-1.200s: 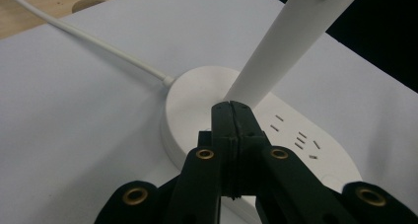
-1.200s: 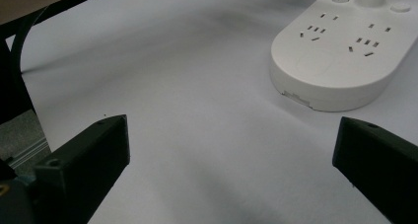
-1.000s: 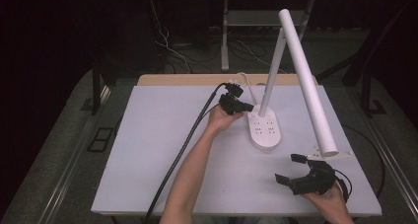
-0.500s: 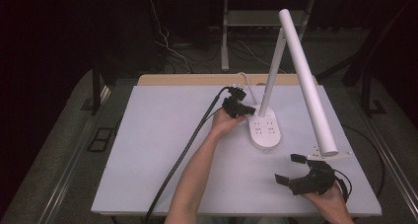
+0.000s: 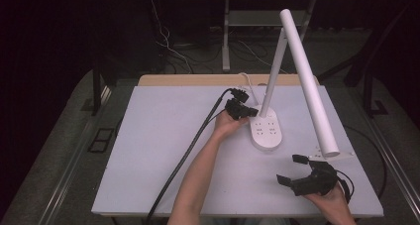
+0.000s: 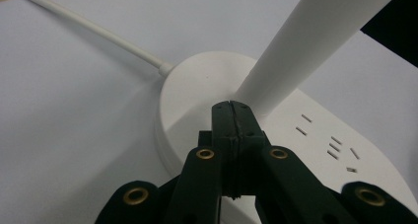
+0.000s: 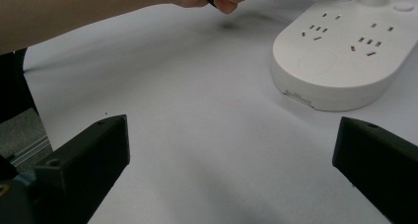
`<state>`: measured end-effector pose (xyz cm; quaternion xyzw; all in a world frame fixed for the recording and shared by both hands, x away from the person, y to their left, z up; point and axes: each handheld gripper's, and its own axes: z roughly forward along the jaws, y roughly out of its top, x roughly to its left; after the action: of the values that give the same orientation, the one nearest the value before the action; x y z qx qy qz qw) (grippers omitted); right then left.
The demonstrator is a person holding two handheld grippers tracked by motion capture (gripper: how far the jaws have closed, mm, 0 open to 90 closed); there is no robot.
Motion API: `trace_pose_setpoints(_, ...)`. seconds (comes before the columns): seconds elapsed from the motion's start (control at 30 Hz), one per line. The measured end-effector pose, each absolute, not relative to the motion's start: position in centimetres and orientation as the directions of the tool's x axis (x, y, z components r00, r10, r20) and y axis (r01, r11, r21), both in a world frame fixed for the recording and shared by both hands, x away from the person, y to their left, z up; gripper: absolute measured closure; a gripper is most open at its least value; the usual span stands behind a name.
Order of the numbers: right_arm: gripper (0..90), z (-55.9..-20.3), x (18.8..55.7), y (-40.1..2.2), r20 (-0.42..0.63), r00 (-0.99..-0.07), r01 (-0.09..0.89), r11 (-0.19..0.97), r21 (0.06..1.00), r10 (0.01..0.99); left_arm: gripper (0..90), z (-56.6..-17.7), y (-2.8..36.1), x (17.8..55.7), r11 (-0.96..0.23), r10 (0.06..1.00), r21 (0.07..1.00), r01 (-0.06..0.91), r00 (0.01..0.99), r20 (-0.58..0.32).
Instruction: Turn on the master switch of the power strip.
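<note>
A white desk lamp stands at the table's back right. Its oval base (image 5: 266, 131) carries socket slots (image 6: 335, 147), a slanted stem (image 5: 273, 71) and a long bar head (image 5: 309, 81). My left gripper (image 5: 252, 111) is shut with nothing between its jaws. Its tips (image 6: 231, 108) sit over the base (image 6: 197, 91) right by the foot of the stem (image 6: 305, 51); whether they touch I cannot tell. My right gripper (image 5: 291, 169) is held open and empty near the front right edge, and its jaws (image 7: 232, 130) point toward the base (image 7: 340, 61).
The lamp's white cord (image 6: 88, 29) runs from the base toward the table's back edge. The left gripper's black cable (image 5: 188, 155) trails across the white tabletop (image 5: 148, 150) to its front edge. The bar head overhangs the right gripper.
The left gripper has crept slightly toward the lamp's stem. The right gripper has not moved.
</note>
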<state>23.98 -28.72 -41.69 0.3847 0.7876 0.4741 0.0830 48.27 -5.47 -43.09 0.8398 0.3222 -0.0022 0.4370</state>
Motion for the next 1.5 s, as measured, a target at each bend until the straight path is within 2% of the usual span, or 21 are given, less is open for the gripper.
trace_pose_setpoints(0.53,0.4,-41.6,23.8,-28.8,0.228,-0.69,0.523,0.255,0.814,0.687,90.0,-43.2,-5.5,48.3,-0.417,0.542,0.723,0.551,0.789,-0.289)
trace_pose_setpoints(0.9,0.3,-41.5,23.8,-28.8,0.228,-0.691,0.522,0.255,0.814,0.686,90.0,-43.3,-5.6,48.4,-0.39,0.563,0.707,0.59,0.76,-0.323)
trace_pose_setpoints(1.2,0.3,-41.5,23.7,-28.8,0.226,-0.69,0.52,0.253,0.816,0.688,90.0,-43.2,-5.8,48.3,-0.412,0.568,0.7,0.584,0.765,-0.303)
trace_pose_setpoints(1.4,0.3,-41.6,23.7,-28.9,0.226,-0.689,0.521,0.254,0.815,0.689,90.0,-43.5,-5.3,48.4,-0.373,0.561,0.708,0.6,0.754,-0.343)
trace_pose_setpoints(1.5,0.3,-41.6,23.8,-29.0,0.228,-0.687,0.523,0.251,0.815,0.69,90.0,-44.0,-4.8,48.7,-0.31,0.532,0.702,0.641,0.729,-0.43)
